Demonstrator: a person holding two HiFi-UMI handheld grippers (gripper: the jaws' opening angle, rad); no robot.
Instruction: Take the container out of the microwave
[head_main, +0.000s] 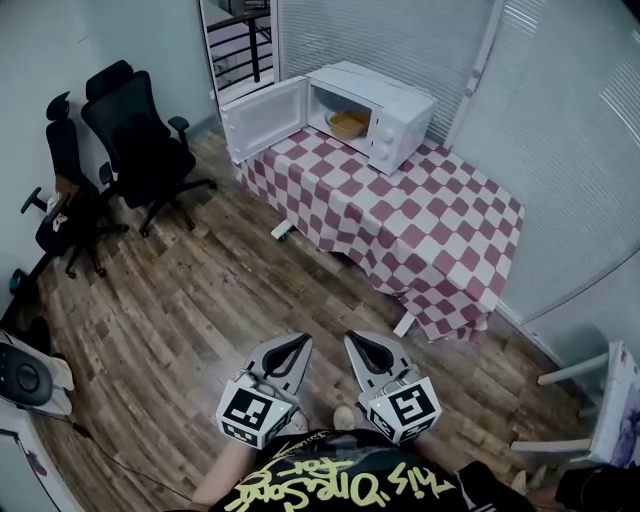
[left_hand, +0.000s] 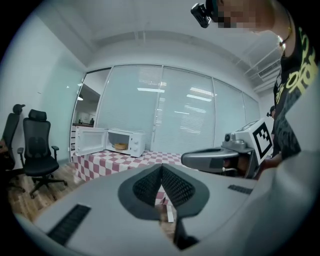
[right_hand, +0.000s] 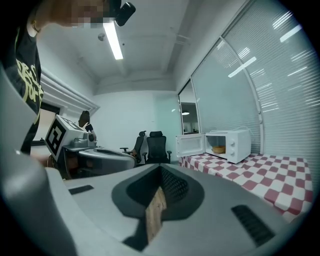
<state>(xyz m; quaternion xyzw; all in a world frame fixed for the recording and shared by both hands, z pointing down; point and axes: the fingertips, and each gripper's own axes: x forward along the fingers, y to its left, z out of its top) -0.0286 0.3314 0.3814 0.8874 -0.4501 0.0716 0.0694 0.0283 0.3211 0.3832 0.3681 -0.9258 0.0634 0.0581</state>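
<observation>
A white microwave (head_main: 375, 115) stands on the far end of a table with a red-and-white checked cloth (head_main: 400, 225). Its door (head_main: 262, 118) hangs wide open to the left. Inside sits a yellowish container (head_main: 348, 124), also seen as a small yellowish container (left_hand: 120, 146) in the left gripper view and the same container (right_hand: 218, 149) in the right gripper view. My left gripper (head_main: 302, 344) and right gripper (head_main: 353, 342) are held side by side near my body over the wood floor, far from the table. Both are shut with nothing between the jaws.
Two black office chairs (head_main: 135, 140) stand at the left by the wall. Glass walls with blinds (head_main: 400, 40) run behind the table. A white frame (head_main: 600, 400) sits at the right edge. Wood floor (head_main: 200, 300) lies between me and the table.
</observation>
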